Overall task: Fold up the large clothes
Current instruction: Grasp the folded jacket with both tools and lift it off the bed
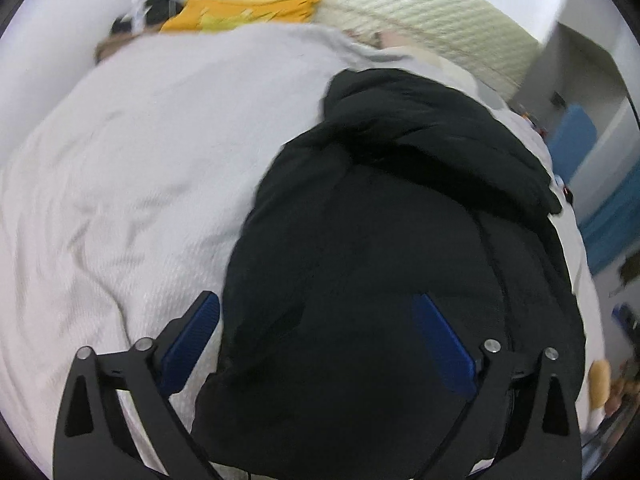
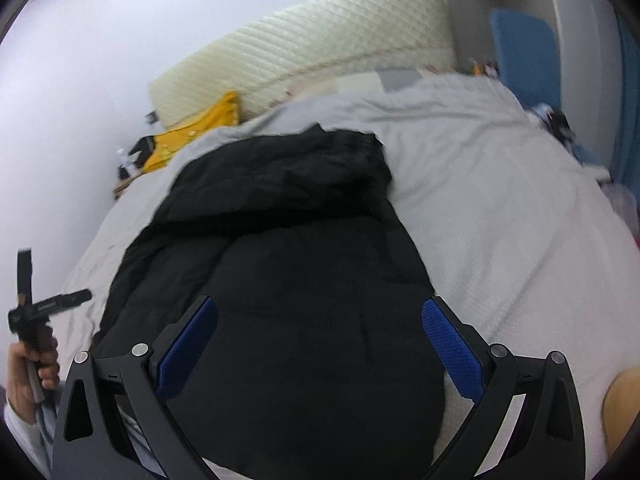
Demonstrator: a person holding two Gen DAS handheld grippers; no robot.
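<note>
A black puffy jacket (image 1: 380,220) lies on a white bed cover (image 1: 120,168), its hood end toward the headboard. My left gripper (image 1: 316,308) hovers open above the jacket's near left part, its blue pads (image 1: 192,344) wide apart with nothing between them. In the right wrist view the same jacket (image 2: 280,248) fills the middle. Over its lower half my right gripper (image 2: 320,312) stands open and holds nothing. At that view's left edge a hand (image 2: 28,368) holds the left gripper's handle.
A cream quilted headboard (image 2: 320,36) runs behind the bed. A yellow cloth (image 1: 248,12) and small dark items (image 2: 136,152) lie near the wall at the bed's head. Blue furniture (image 2: 524,52) and clutter stand at the right. White bed cover (image 2: 500,200) spreads right of the jacket.
</note>
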